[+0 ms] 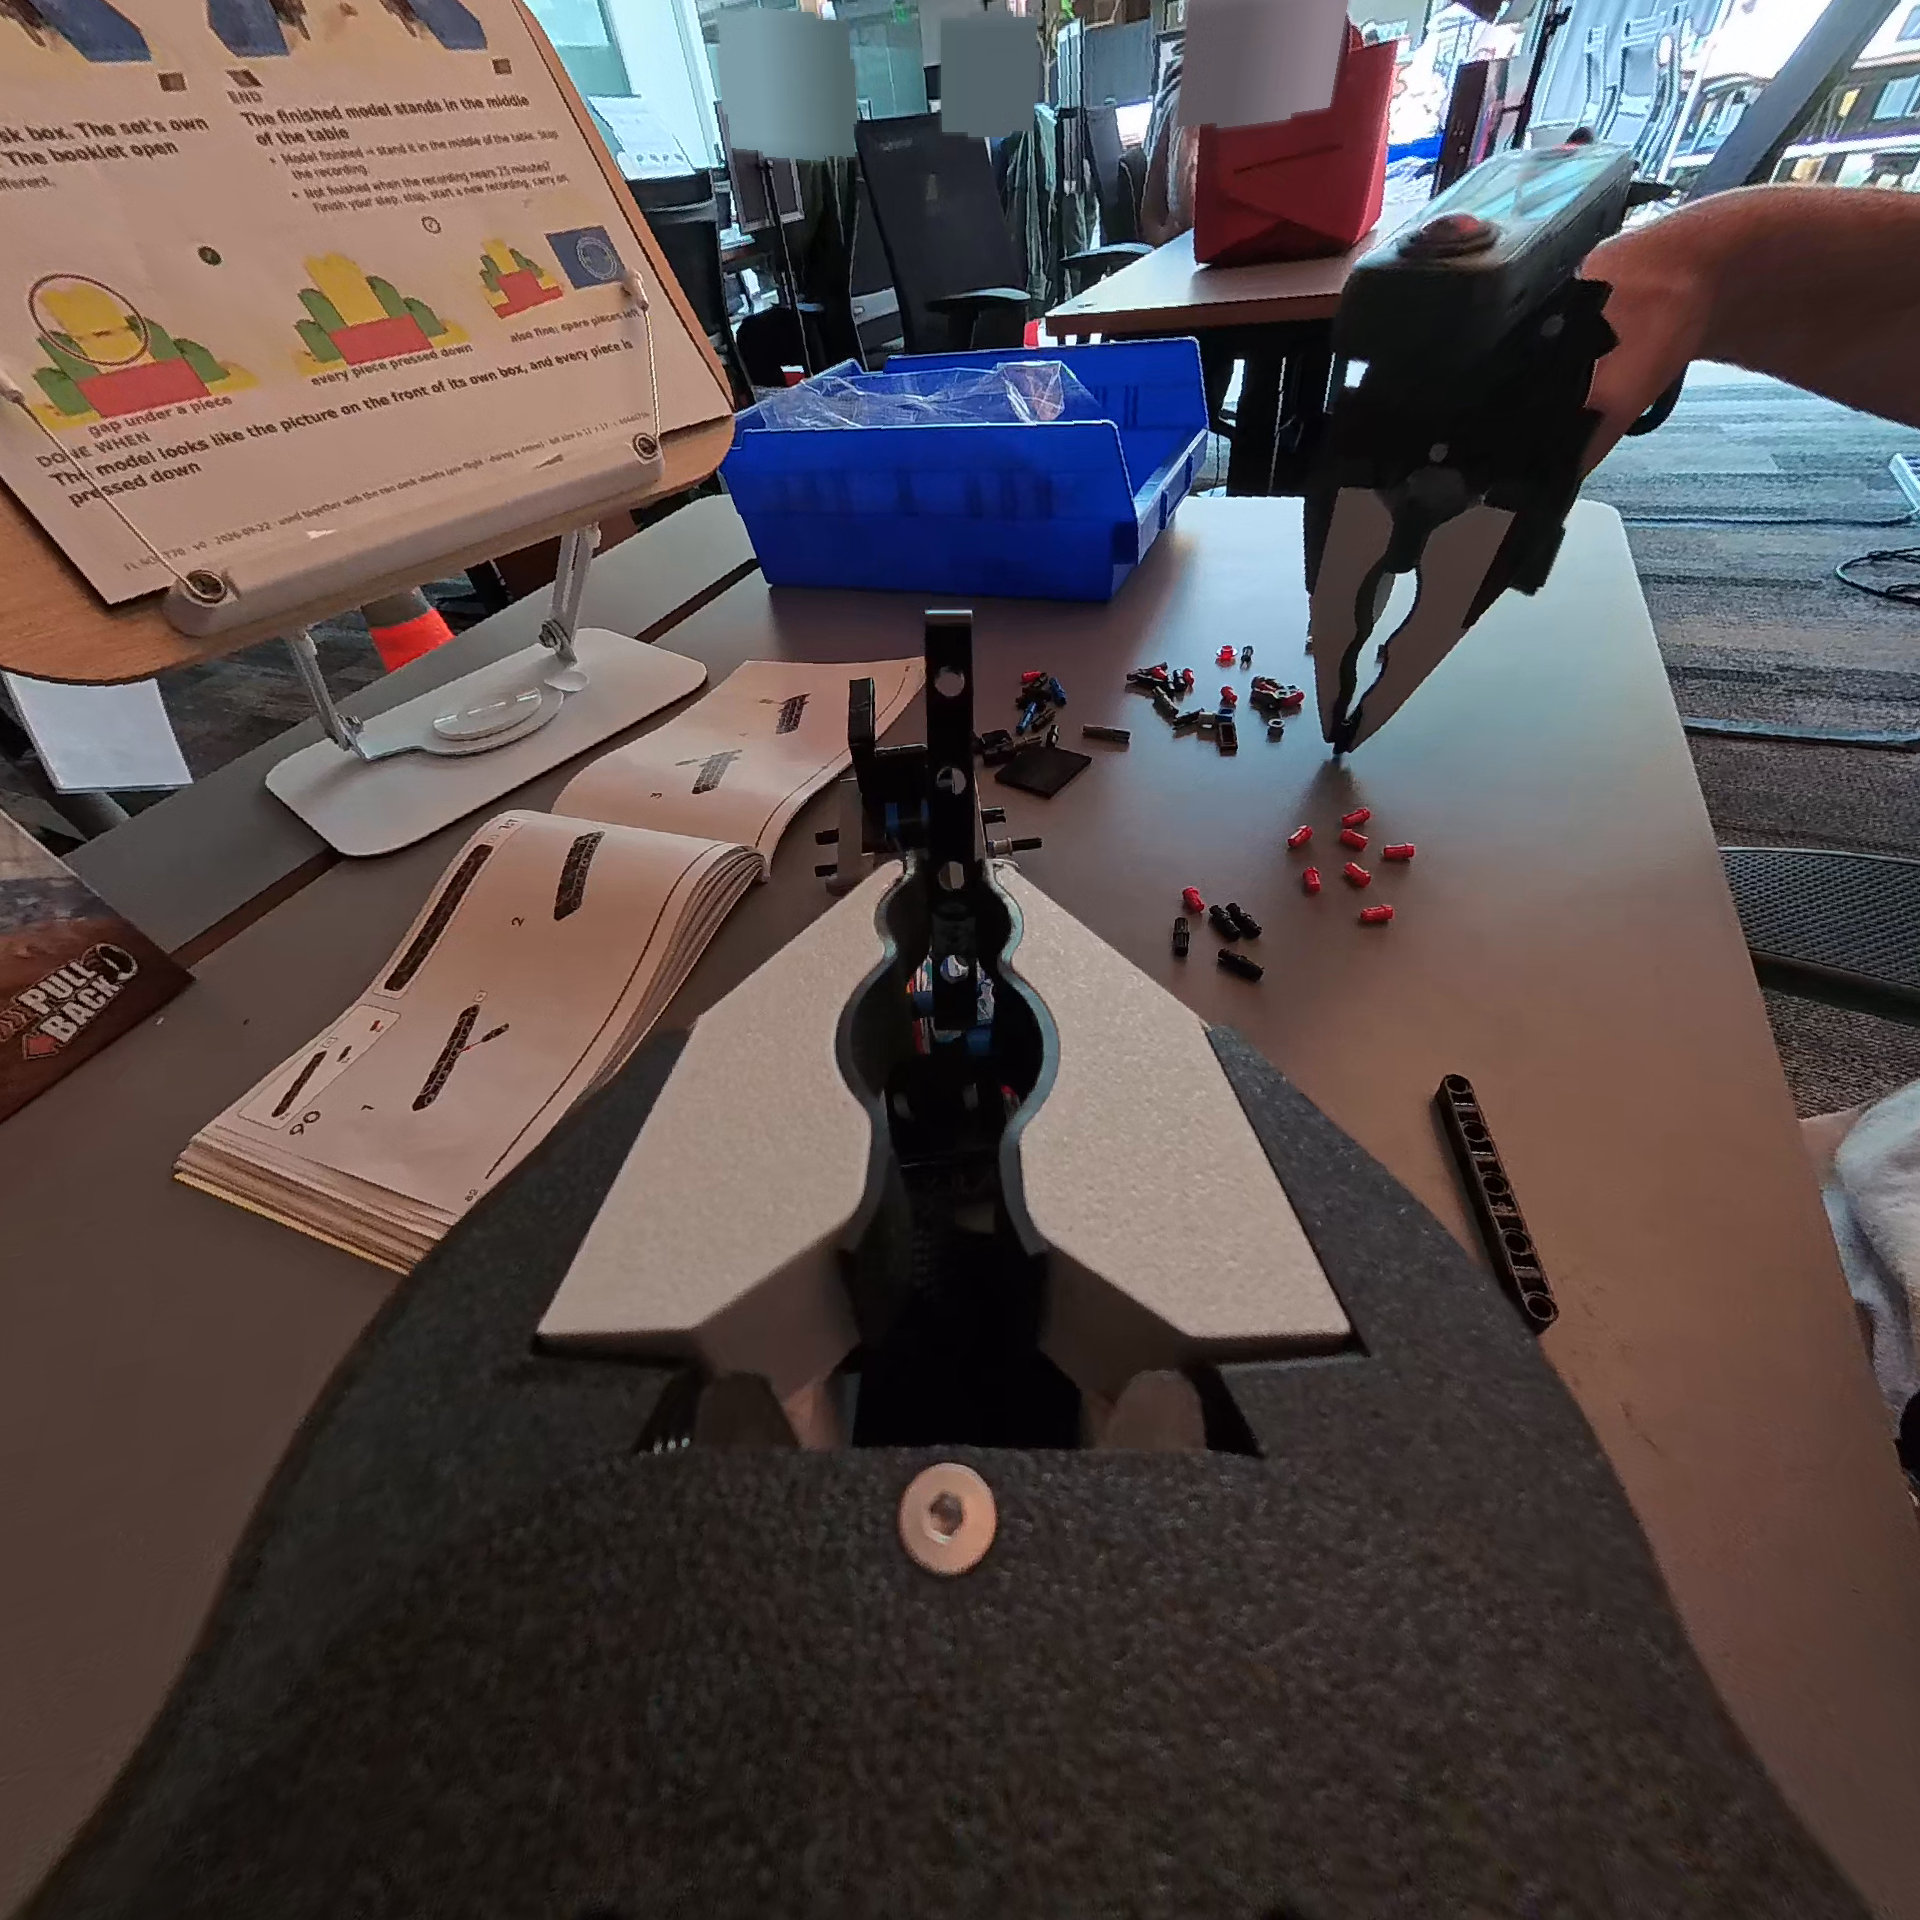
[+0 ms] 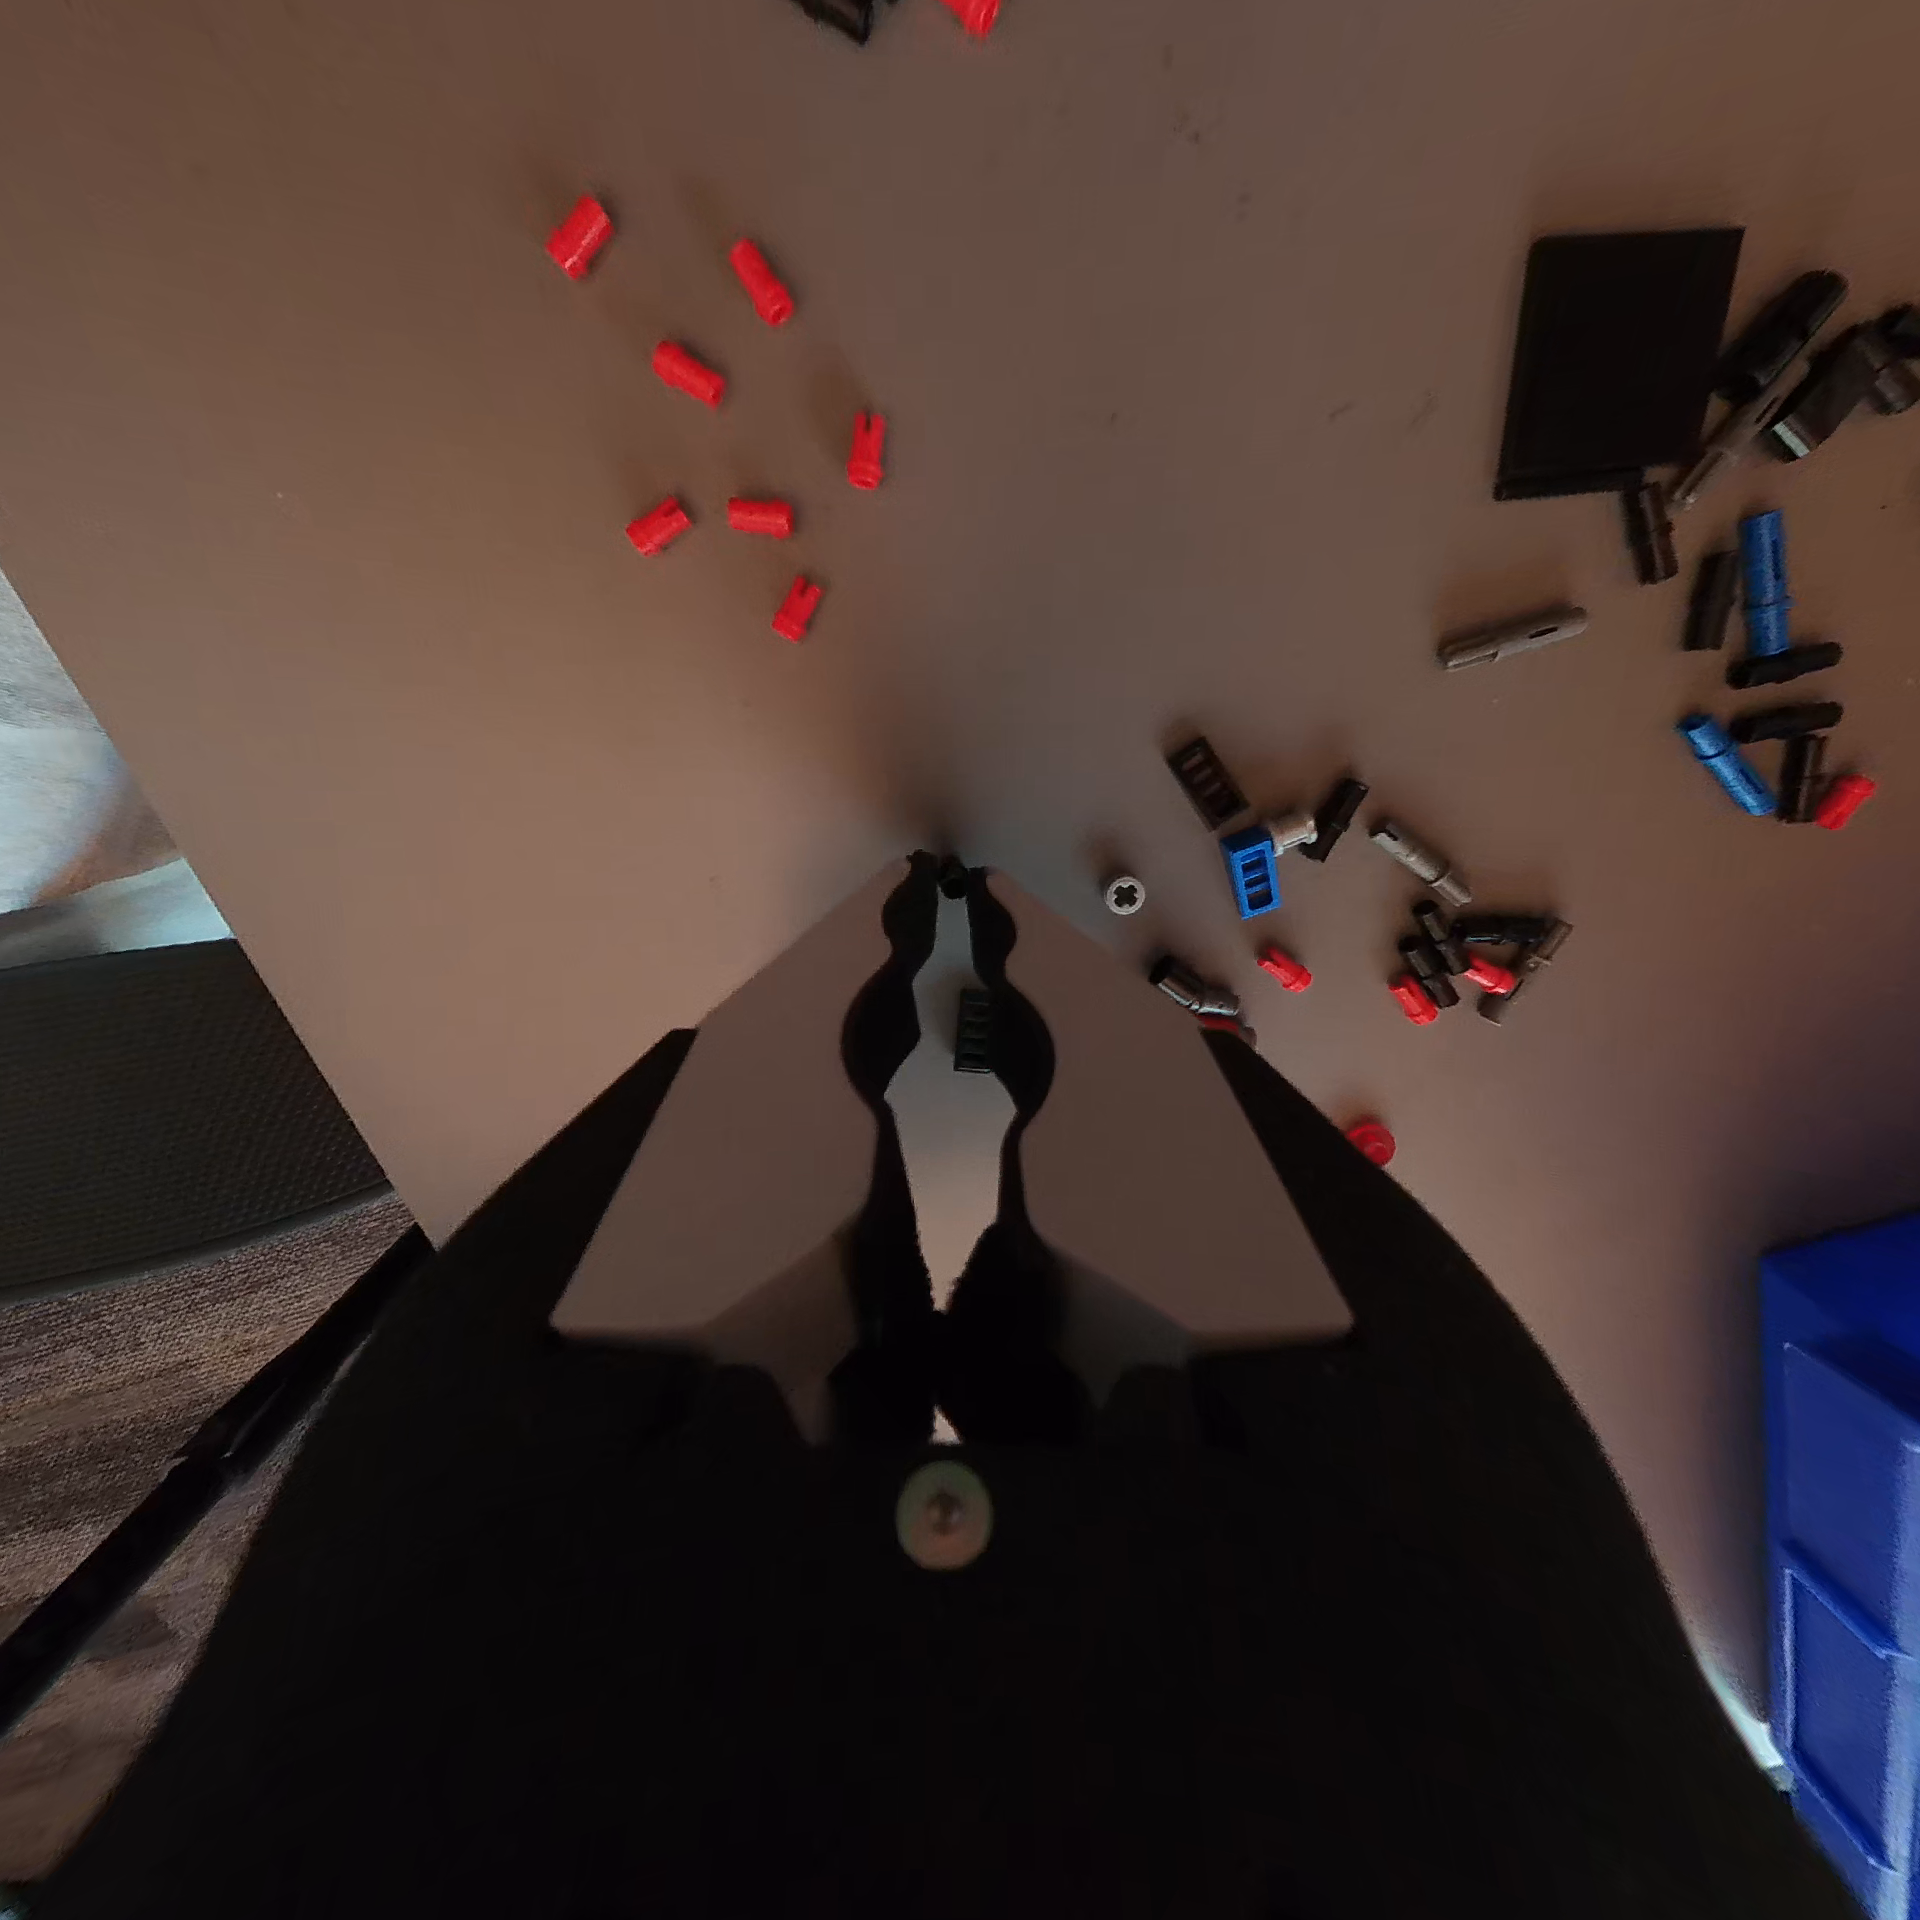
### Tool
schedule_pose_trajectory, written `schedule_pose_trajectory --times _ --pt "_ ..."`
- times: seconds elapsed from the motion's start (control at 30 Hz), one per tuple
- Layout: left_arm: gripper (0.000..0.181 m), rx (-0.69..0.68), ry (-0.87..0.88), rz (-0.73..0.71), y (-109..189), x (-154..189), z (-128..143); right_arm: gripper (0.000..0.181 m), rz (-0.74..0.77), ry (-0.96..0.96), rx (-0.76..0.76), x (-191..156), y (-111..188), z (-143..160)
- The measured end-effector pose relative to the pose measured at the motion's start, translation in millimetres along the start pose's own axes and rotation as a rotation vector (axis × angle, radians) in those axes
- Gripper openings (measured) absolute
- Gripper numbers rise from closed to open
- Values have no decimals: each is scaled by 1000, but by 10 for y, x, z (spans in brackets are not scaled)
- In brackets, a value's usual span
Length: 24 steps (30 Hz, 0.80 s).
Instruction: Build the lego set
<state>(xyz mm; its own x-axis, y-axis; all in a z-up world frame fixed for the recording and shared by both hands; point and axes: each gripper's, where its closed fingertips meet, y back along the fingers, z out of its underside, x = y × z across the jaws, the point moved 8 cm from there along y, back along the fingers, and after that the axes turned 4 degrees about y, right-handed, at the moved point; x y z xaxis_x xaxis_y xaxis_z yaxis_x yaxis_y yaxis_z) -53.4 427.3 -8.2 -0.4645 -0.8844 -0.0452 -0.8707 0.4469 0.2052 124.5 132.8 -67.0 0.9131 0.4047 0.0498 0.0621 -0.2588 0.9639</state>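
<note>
The left tongs (image 1: 940, 997) are clamped on the half-built model (image 1: 940, 821), a black holed beam standing upright with blue and grey parts, raised over the counter (image 1: 1558, 1039). The right tongs (image 2: 940, 878), nearly closed, pinch a tiny black pin (image 2: 948, 881) just above the counter beside scattered red pins (image 2: 727, 416). The pin looks light, stiff and slippery, best held at its middle.

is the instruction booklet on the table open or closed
Open. The white paper instruction booklet lies spread flat on the grey table, two pages of printed build steps facing up, just beyond the left tongs.
</note>
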Motion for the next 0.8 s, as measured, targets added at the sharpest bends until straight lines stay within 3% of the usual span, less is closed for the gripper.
schedule_pose_trajectory --times 0.17,0.23,0.33,0.4,0.47,0.5,0.63,0.8 --pt "6 -11 26 -1 -12 -16 14 5 59 36 114 -25 141 -208" --pt "6 2 83 9 -15 -35 20 4 178 80 224 -72 289 -532" --pt "6 26 190 37 -22 -70 40 4 381 153 469 -312 441 -1268" --pt "5 48 233 37 -15 -92 49 4 474 93 657 -465 398 -1714" --pt "6 59 239 23 -5 -93 49 4 621 -12 844 -525 315 -2002" --pt "6 63 239 20 0 -83 45 4 626 -65 910 -543 244 -2102" --pt "5 65 235 32 5 1 18 4 717 -164 1015 -552 151 -2279" --pt "5 105 228 44 42 79 -50 4 748 -173 1005 -522 218 -2323"
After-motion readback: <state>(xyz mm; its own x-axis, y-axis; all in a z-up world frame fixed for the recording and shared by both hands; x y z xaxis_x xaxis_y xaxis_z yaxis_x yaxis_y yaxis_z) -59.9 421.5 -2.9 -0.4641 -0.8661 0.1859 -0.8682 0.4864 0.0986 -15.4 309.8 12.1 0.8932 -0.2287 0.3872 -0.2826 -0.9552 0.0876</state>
